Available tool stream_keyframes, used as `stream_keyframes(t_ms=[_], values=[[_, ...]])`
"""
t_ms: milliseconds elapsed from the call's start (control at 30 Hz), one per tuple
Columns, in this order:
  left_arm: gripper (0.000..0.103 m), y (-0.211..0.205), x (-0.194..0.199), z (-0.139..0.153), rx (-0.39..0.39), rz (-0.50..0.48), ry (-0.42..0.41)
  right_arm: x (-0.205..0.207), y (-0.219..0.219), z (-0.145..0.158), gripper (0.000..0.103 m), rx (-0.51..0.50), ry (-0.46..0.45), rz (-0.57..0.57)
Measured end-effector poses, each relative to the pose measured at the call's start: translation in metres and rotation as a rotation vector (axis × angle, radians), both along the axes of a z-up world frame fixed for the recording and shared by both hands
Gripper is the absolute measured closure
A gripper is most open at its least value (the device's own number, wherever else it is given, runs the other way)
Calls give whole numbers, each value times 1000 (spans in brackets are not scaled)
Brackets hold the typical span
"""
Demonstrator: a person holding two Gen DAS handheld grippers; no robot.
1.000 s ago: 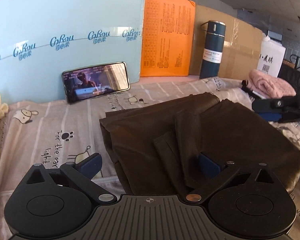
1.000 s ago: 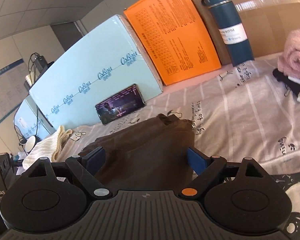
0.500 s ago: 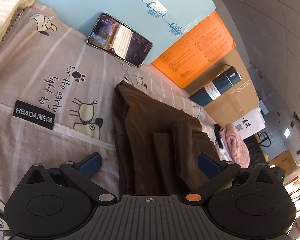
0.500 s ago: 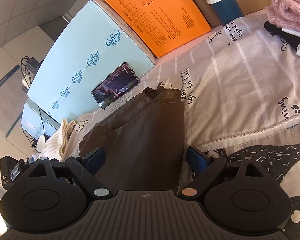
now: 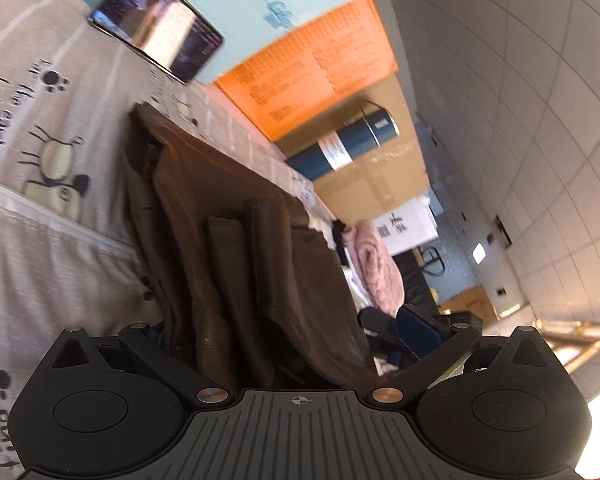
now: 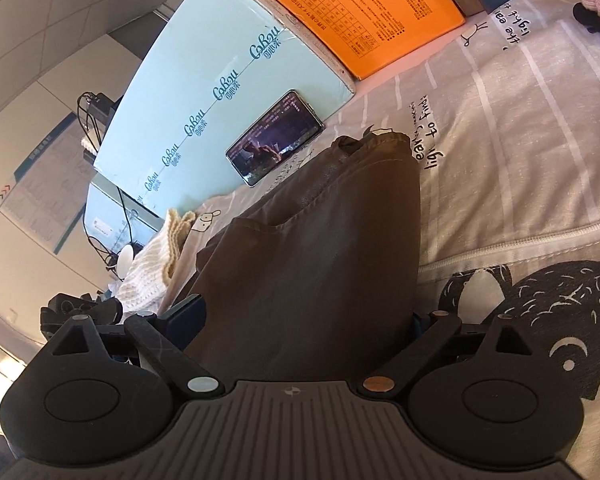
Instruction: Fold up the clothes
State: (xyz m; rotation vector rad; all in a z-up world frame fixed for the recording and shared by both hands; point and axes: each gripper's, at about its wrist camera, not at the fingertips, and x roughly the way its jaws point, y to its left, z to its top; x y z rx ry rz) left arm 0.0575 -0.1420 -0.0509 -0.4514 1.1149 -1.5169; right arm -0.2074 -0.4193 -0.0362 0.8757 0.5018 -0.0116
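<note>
Brown garment (image 6: 312,264) lies on the bed sheet (image 6: 520,168), already doubled into a long stack, its far end near the phone (image 6: 275,138) propped against the pale blue board (image 6: 220,80).

Left gripper (image 5: 284,332): fingers spread wide, the near edge of the brown cloth running in between them. Only the right-hand pad (image 5: 418,330) shows clearly; the other is behind the cloth. Not closed on anything that I can see.

Right gripper (image 6: 304,316): fingers wide as well, straddling the near end of the stack from the opposite side.

Judgement: this is the grasp stage of another fold, both sets of fingers tilted and framing the near edge.

Next move calls for closing on all layers together at both corners, then lifting evenly. Risk: the narrow folded strips (image 5: 244,264) on top may slide loose if I catch only the upper layer.
</note>
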Motion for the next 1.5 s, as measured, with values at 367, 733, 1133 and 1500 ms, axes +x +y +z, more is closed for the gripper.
stream_keyframes(t_ms=[367, 733, 1133, 1500], values=[[2, -15, -40, 7, -19, 13, -280, -7, 7, 2, 32, -53, -65, -81], [65, -13, -42, 13, 72, 117, -448, -3, 12, -2, 71, -147, -47, -113], [72, 55, -23, 43, -28, 327, -372, 14, 56, 36, 83, 83, -236, -81], [72, 198, 8, 80, -68, 814, -510, 157, 160, 82, 83, 54, -330, 203]])
